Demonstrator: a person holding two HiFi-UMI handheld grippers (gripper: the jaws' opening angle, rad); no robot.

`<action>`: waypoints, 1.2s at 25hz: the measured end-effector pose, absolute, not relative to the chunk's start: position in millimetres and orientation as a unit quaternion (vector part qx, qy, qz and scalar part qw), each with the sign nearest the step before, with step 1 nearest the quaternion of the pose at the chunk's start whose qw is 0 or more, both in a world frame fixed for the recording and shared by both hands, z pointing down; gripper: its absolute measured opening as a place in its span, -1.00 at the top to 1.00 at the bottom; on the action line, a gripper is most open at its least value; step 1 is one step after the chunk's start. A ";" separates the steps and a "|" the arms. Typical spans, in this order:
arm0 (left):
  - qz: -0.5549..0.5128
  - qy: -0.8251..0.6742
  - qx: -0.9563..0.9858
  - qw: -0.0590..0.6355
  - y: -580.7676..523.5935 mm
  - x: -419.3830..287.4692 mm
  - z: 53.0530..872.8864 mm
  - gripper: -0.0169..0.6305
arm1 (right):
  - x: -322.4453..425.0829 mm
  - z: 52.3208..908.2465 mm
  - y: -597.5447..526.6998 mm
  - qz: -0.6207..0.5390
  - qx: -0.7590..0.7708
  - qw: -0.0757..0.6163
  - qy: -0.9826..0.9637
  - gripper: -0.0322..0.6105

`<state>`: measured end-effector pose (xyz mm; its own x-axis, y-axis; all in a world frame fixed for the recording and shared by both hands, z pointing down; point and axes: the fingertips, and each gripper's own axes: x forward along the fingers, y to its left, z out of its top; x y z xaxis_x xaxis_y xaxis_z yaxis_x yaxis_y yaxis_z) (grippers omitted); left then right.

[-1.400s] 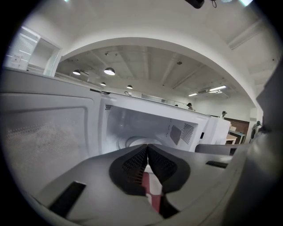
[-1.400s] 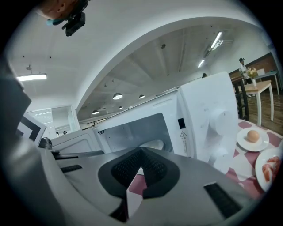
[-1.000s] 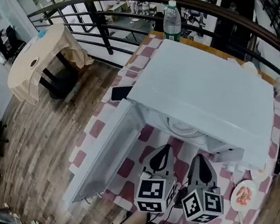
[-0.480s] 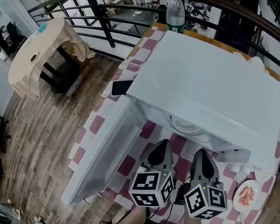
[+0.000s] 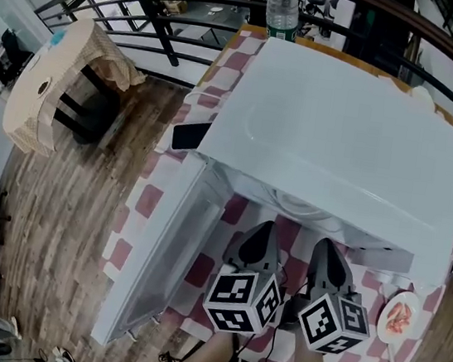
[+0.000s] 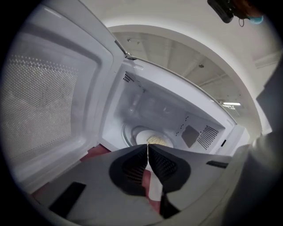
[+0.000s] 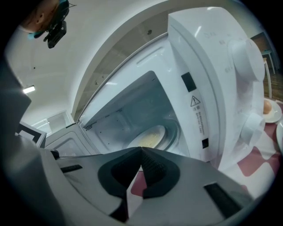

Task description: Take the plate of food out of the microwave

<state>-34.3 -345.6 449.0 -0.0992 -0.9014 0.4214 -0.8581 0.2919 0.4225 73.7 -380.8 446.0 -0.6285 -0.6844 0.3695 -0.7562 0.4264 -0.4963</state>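
A white microwave (image 5: 341, 142) stands on a checked tablecloth with its door (image 5: 161, 259) swung open to the left. Inside, on the turntable, lies a white plate of pale yellow food (image 6: 154, 140), also in the right gripper view (image 7: 150, 139); from the head view only the plate's rim (image 5: 298, 204) shows under the microwave's top. My left gripper (image 5: 263, 227) and right gripper (image 5: 323, 246) hover side by side just in front of the opening. Both are shut with nothing between the jaws (image 6: 147, 146) (image 7: 141, 150), and neither touches the plate.
A water bottle (image 5: 282, 8) stands behind the microwave and a black phone (image 5: 189, 136) lies at its left. A small plate with pink food (image 5: 398, 317) sits at the table's right front. A saucer with an egg (image 7: 268, 108) is beside the control panel. A wicker table (image 5: 52, 84) and a railing (image 5: 151, 6) stand beyond.
The head view has drifted a little closer over the microwave. Both grippers stay shut and keep about the same place before the opening.
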 end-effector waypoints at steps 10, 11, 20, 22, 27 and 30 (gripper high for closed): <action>-0.051 -0.725 0.602 0.330 -355.9 -41.1 456.8 0.91 | 64.6 464.7 -393.7 0.372 0.439 0.048 -0.816 0.91; -0.054 -0.725 0.600 0.334 -356.3 -42.5 457.9 0.91 | 64.2 466.6 -394.7 0.391 0.439 0.038 -0.808 0.91; -0.097 -0.706 0.589 0.382 -362.1 -46.7 471.6 0.80 | 52.4 466.8 -408.4 0.516 0.382 -0.073 -0.763 0.76; -0.097 -0.703 0.589 0.386 -362.0 -48.4 474.3 0.77 | 53.7 469.2 -410.6 0.522 0.379 -0.076 -0.760 0.76; -0.084 -0.704 0.595 0.380 -362.1 -54.0 477.4 0.74 | 57.4 480.3 -410.0 0.573 0.379 -0.098 -0.720 0.76; -0.080 -0.705 0.595 0.378 -362.3 -56.2 477.8 0.74 | 52.2 481.5 -410.0 0.602 0.363 -0.123 -0.701 0.60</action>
<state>-56.2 -362.3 477.8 -0.0074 -0.8992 0.4376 -0.7781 0.2801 0.5623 52.2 -410.0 481.5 -0.7065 -0.6562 0.2649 -0.3610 0.0122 -0.9325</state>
